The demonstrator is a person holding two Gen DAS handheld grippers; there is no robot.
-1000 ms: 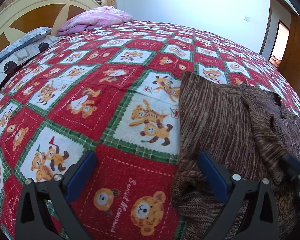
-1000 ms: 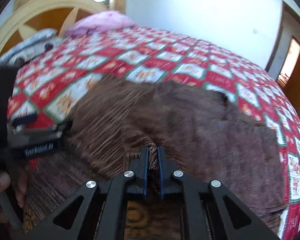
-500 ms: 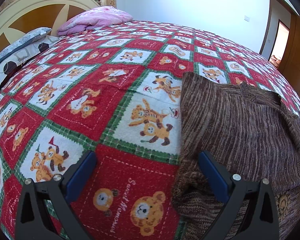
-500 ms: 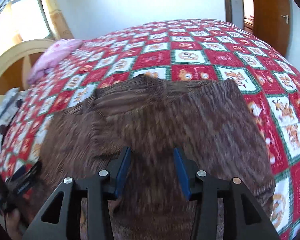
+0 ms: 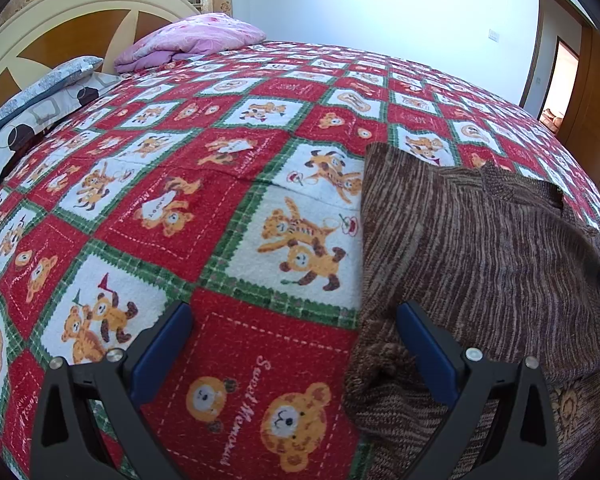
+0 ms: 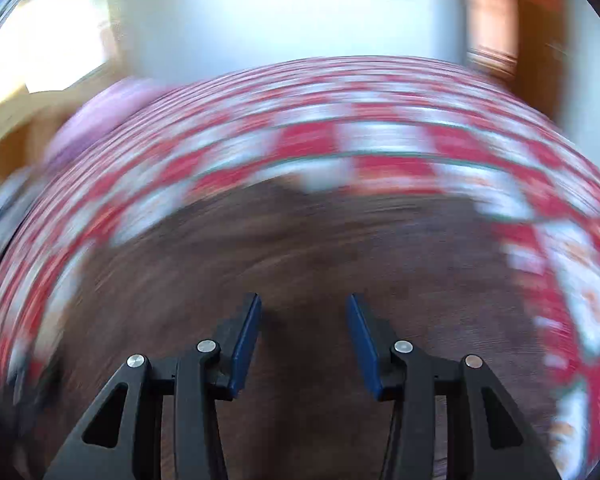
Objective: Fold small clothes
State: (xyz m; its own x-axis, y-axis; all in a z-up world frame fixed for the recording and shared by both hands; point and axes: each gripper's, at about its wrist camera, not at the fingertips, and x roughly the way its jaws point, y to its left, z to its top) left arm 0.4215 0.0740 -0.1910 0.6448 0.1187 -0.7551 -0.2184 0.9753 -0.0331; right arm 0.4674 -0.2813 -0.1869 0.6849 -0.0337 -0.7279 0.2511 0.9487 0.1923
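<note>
Brown knit sweater [image 5: 480,248] lies folded on the bed [image 5: 220,184], at three o'clock in the left view. Left gripper [image 5: 292,344] spread, empty; right gripper [image 6: 304,336] has just been opening, nothing between. Next: grasp an edge for another fold.

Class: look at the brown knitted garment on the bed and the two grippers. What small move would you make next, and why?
Probably bring the left gripper a little to the right and close it on the near left edge of the brown sweater, which bunches beside its right finger. Both grippers are open and hold nothing; the right gripper hangs over the sweater, in a blurred view.
</note>
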